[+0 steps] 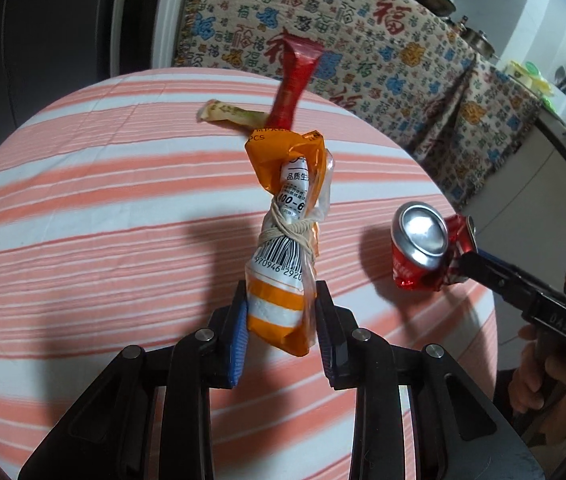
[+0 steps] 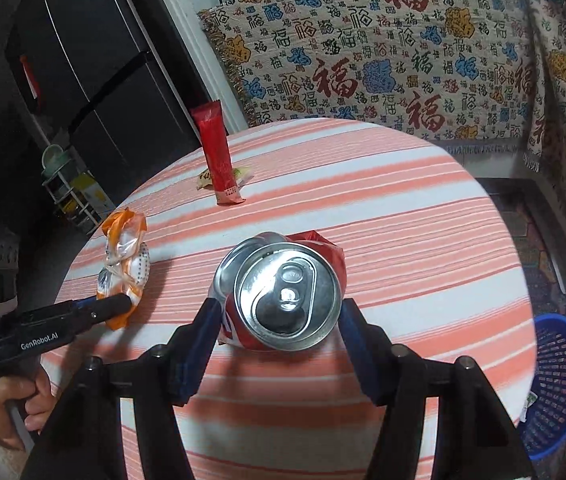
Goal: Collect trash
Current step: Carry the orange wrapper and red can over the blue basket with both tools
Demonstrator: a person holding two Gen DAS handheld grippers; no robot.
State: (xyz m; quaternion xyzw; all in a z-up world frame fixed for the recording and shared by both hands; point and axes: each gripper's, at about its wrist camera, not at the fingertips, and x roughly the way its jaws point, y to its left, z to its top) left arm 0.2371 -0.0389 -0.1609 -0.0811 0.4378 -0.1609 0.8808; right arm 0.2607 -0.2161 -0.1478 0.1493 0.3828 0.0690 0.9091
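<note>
Your way across the striped tabletop (image 2: 403, 208) lies open, only a red tube (image 2: 219, 160) and small wrapper (image 2: 205, 179) lying at its far edge.

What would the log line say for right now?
left hand-held gripper: holding orange-and-white wrapper bundle | right hand-held gripper: holding crushed red can | left on table: red tube

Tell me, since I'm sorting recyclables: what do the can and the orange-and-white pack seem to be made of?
Can: thin metal, likely aluminium; shiny silver lid, crushed, dented red printed wall.
Orange-and-white pack: soft plastic film, glossy and partly clear, crinkled and tied with string; the white filling looks like tissue, uncertain.
</note>
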